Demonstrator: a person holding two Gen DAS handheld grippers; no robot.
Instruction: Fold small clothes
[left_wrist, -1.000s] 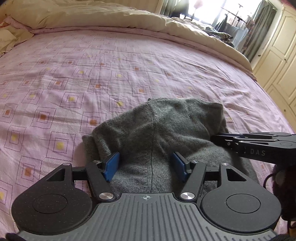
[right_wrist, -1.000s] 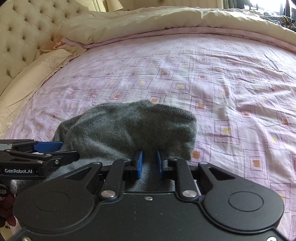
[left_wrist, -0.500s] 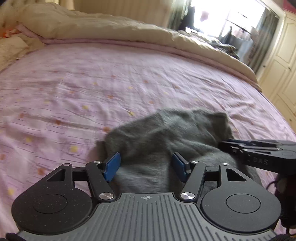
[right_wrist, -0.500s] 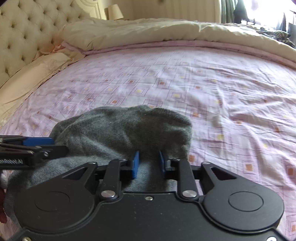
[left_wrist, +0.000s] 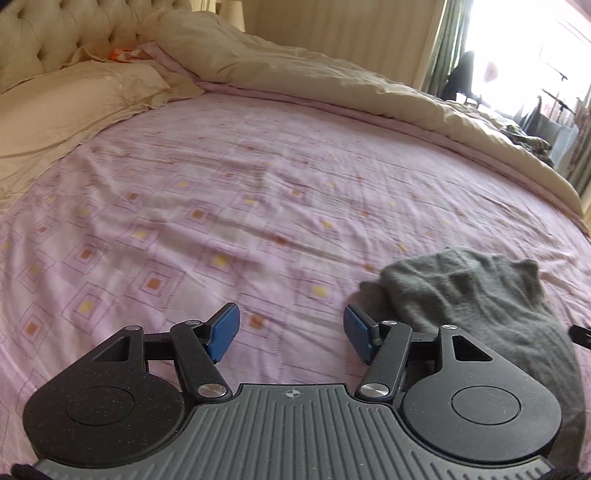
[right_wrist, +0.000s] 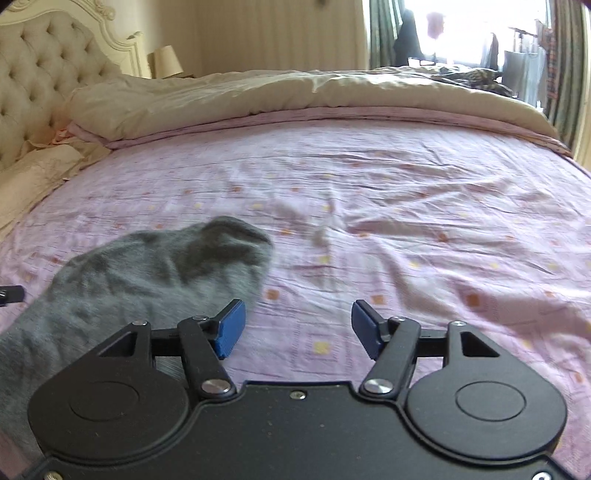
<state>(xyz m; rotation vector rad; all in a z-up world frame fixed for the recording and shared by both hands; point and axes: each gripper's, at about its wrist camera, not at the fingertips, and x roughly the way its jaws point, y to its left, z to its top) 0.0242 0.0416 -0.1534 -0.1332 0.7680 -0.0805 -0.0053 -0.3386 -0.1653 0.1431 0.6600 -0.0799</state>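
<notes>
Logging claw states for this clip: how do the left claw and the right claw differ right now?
The left claw has the grey garment on its right; the right claw has it on its left. The left claw's base is ribbed grey, the right claw's smooth black. Both are open, holding nothing, above the pink sheet.

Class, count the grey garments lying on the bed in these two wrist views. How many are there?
1. The grey knit garment lies on the pink sheet, right of the open left gripper and left of the open right gripper. Its near end is hidden.
</notes>
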